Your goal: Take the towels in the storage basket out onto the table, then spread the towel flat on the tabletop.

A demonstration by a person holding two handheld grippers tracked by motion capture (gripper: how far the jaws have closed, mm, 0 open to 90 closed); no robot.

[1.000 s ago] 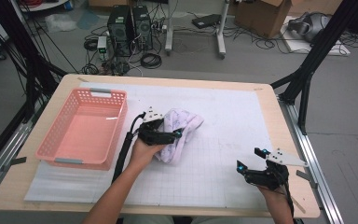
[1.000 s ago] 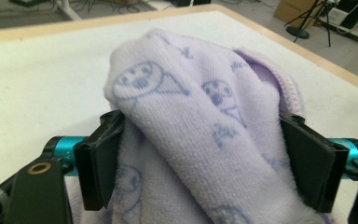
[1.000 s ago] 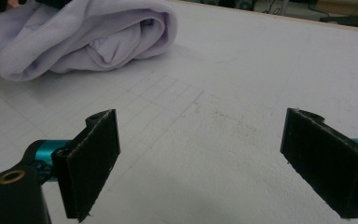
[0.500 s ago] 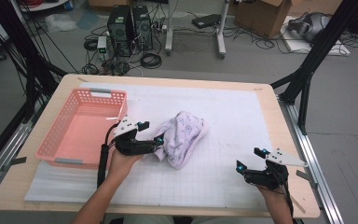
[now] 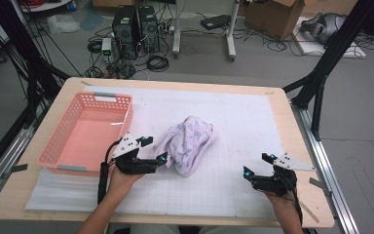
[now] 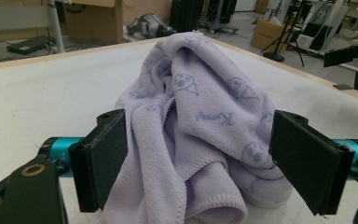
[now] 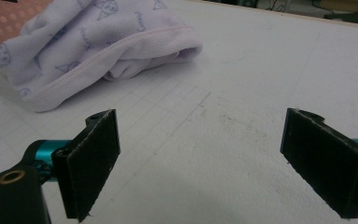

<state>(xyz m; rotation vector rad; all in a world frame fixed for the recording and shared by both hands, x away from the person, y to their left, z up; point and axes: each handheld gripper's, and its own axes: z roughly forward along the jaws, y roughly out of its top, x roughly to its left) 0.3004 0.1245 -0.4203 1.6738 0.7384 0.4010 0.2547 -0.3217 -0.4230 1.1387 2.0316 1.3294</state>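
A crumpled lilac towel (image 5: pixel 188 143) with small printed drawings lies heaped near the middle of the white mat. My left gripper (image 5: pixel 154 150) sits at the towel's left end, open. In the left gripper view the towel (image 6: pixel 200 93) rises right in front, and its near fold lies between the spread jaws of the left gripper (image 6: pixel 203 158). My right gripper (image 5: pixel 257 165) rests open near the front right of the mat, well apart from the towel. In the right gripper view the right gripper (image 7: pixel 205 163) has bare mat between its jaws, with the towel (image 7: pixel 88 42) at the upper left.
A pink plastic basket (image 5: pixel 53 134) stands on the left side of the table, with nothing in it, just left of my left gripper. The white gridded mat (image 5: pixel 233 112) covers most of the wooden table (image 5: pixel 302 146). Beyond the table are computers, cables and boxes on the floor.
My left gripper has drawn back to the left and toward the person, away from the towel's middle. The towel now lies slumped on the mat. The right gripper has stayed put.
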